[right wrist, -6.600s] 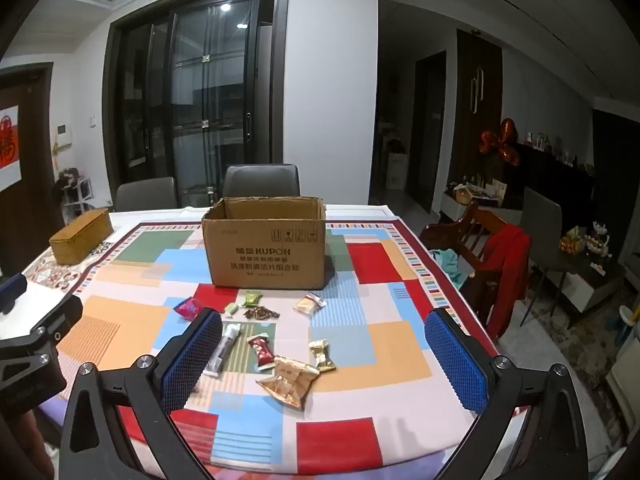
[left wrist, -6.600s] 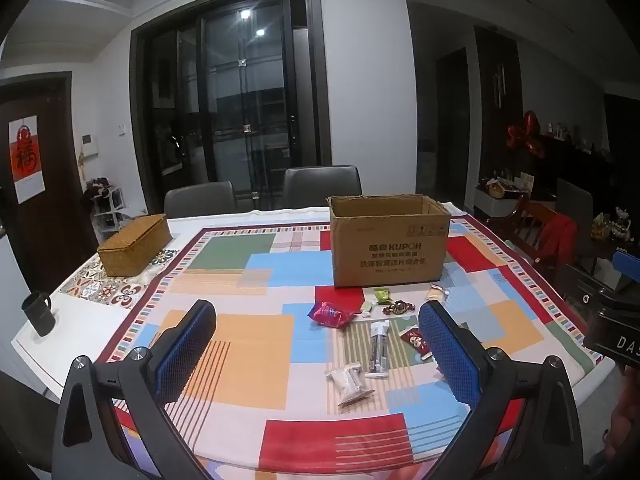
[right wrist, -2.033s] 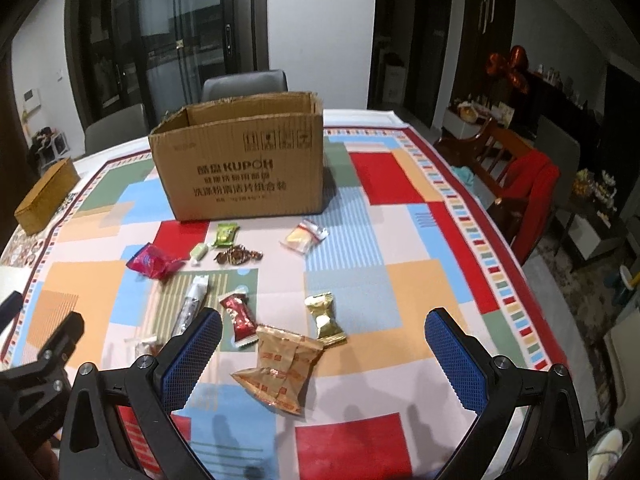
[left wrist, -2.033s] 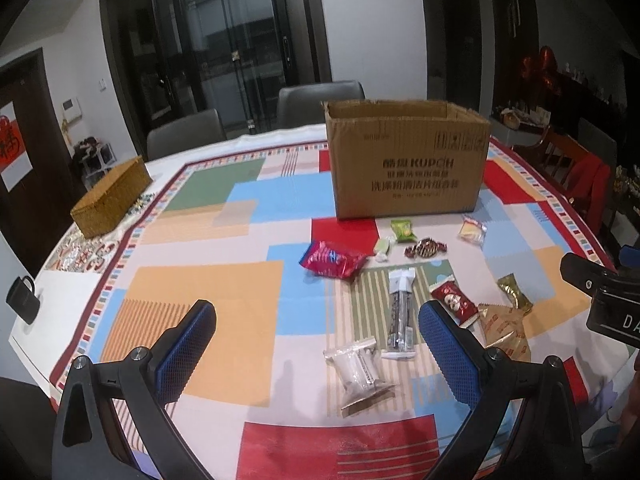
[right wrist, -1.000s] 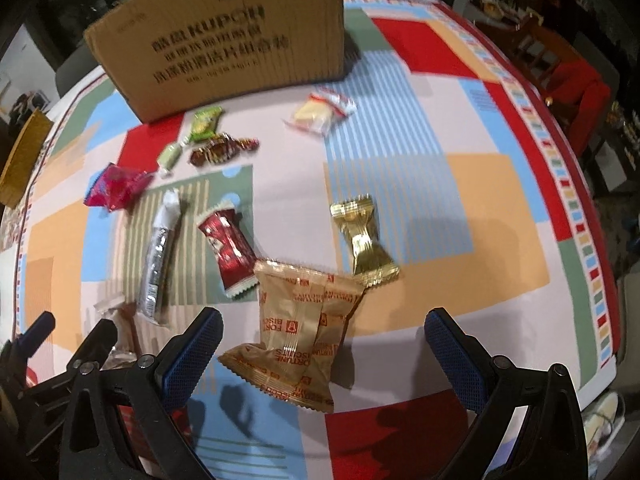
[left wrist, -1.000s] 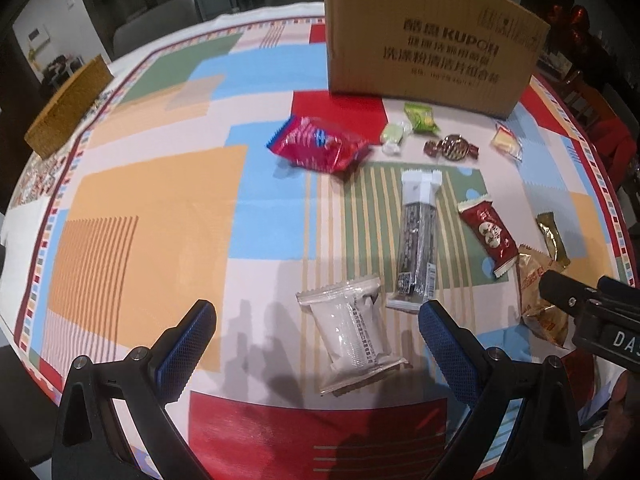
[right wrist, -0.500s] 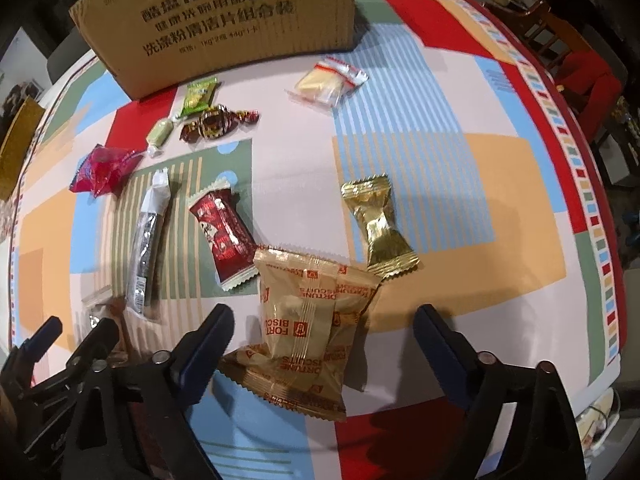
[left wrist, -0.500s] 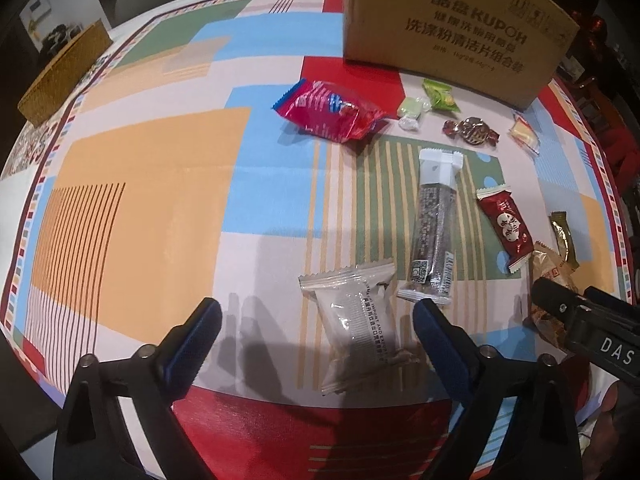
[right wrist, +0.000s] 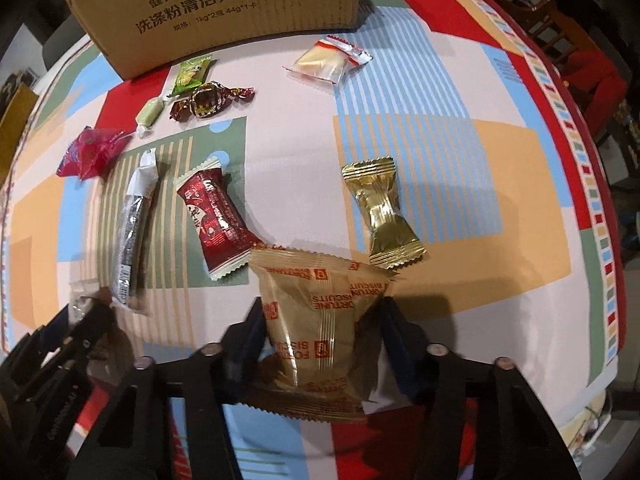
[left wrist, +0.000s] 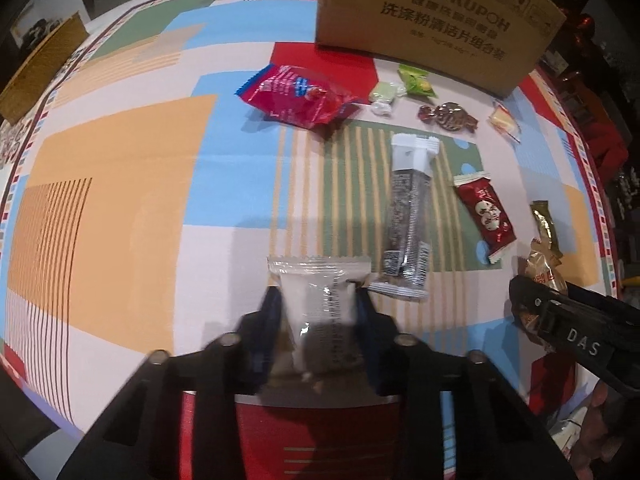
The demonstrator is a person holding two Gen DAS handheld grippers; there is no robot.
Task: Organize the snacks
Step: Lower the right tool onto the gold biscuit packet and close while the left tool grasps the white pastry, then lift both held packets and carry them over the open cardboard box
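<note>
my left tool (left wrist: 318,312) is pinching the clear white snack packet (left wrist: 318,300) near the front edge of the worktop (left wrist: 120,184), one blue pad pressed against each side of it. my right tool (right wrist: 320,332) is pinching the tan fortune biscuit bag (right wrist: 320,320) the same way, its pads pressed into the bag's two sides, low over the patchwork cloth.

just right of the white packet lies the long dark stick pack (left wrist: 410,220), its near end almost touching the packet. further right sit the red wrapped snack (right wrist: 214,216) and the gold twist candy (right wrist: 382,212), both just beyond the biscuit bag; the red one's near corner touches the bag's far edge. at the far side stands the cardboard box (left wrist: 432,16), and close in front of it lie the red crinkly bag (left wrist: 298,96), two green candies (left wrist: 400,86), the brown foil candy (right wrist: 208,100) and the pale yellow wafer packet (right wrist: 326,62). a woven box (left wrist: 38,68) sits far left, well apart from the snacks.
</note>
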